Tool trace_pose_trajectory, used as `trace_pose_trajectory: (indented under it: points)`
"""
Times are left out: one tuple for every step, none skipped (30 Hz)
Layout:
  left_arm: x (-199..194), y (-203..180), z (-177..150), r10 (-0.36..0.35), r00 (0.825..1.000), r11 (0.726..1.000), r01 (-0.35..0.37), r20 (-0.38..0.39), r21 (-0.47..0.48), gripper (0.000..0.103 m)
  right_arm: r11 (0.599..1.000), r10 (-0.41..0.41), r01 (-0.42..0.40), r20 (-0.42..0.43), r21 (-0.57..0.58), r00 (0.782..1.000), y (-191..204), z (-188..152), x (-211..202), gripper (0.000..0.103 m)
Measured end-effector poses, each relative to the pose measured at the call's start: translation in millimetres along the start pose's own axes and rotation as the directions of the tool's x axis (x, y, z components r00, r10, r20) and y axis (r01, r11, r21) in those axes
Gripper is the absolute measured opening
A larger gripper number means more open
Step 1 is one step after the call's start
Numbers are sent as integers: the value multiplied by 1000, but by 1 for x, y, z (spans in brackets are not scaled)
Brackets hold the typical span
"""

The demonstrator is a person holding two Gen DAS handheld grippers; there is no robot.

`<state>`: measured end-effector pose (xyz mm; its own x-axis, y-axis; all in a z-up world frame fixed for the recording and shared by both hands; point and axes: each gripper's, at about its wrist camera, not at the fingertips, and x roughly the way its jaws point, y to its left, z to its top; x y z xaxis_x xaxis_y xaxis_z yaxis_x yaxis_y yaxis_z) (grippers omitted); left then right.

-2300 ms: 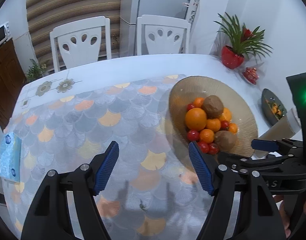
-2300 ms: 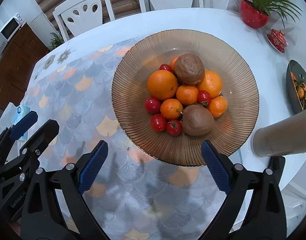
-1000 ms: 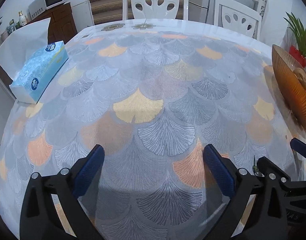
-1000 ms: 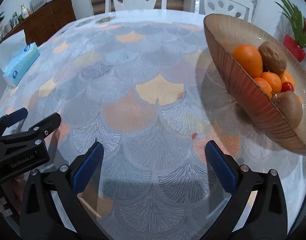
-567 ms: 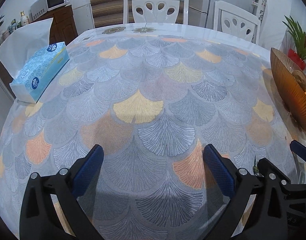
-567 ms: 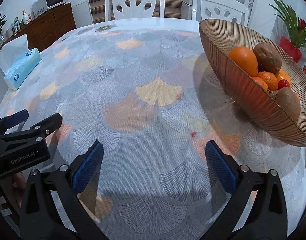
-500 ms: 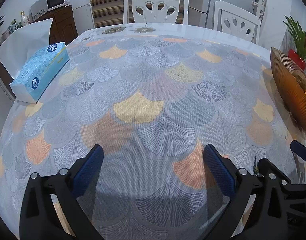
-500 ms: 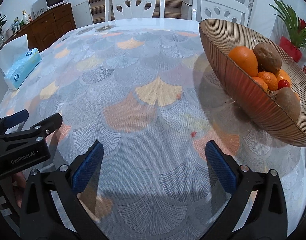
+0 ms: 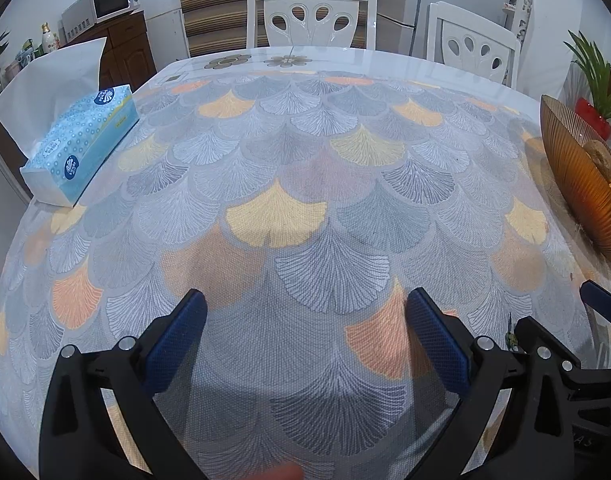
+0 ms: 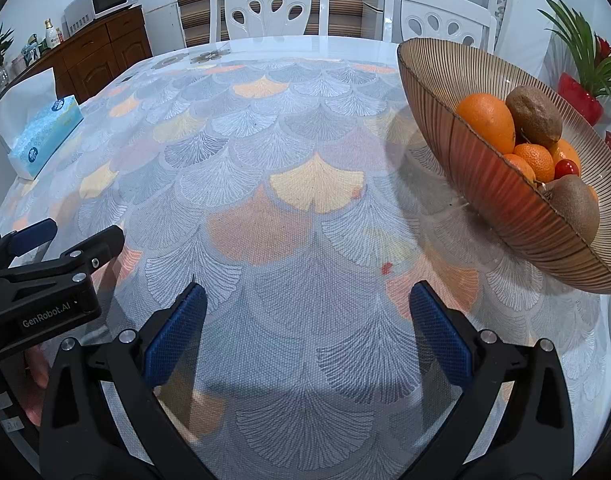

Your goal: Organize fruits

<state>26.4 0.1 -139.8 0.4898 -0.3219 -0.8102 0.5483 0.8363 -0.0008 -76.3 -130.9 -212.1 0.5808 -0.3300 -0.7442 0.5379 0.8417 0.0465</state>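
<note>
My left gripper [image 9: 303, 332] and right gripper [image 10: 307, 326] both hang over the patterned surface [image 10: 305, 152], jaws spread wide and empty. The fruit bowl [image 10: 505, 200] sits at two o'clock from my right gripper, holding oranges [image 10: 487, 122], kiwis [image 10: 535, 114] and cherry tomatoes [image 10: 566, 168].

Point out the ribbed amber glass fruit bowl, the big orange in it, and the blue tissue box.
Ribbed amber glass fruit bowl [image 10: 505, 200]: right wrist view, on its near outer wall.
Big round orange [image 10: 487, 120]: right wrist view, on its front skin.
Blue dotted tissue box [image 9: 79, 148]: left wrist view, on its top face.
</note>
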Motion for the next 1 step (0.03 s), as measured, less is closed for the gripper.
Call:
trace_pose_trajectory:
  points:
    - [0, 0, 0, 1, 1000, 1000, -1, 0, 0, 98, 1000, 0, 0, 0, 0, 1000, 0, 0, 0, 100]
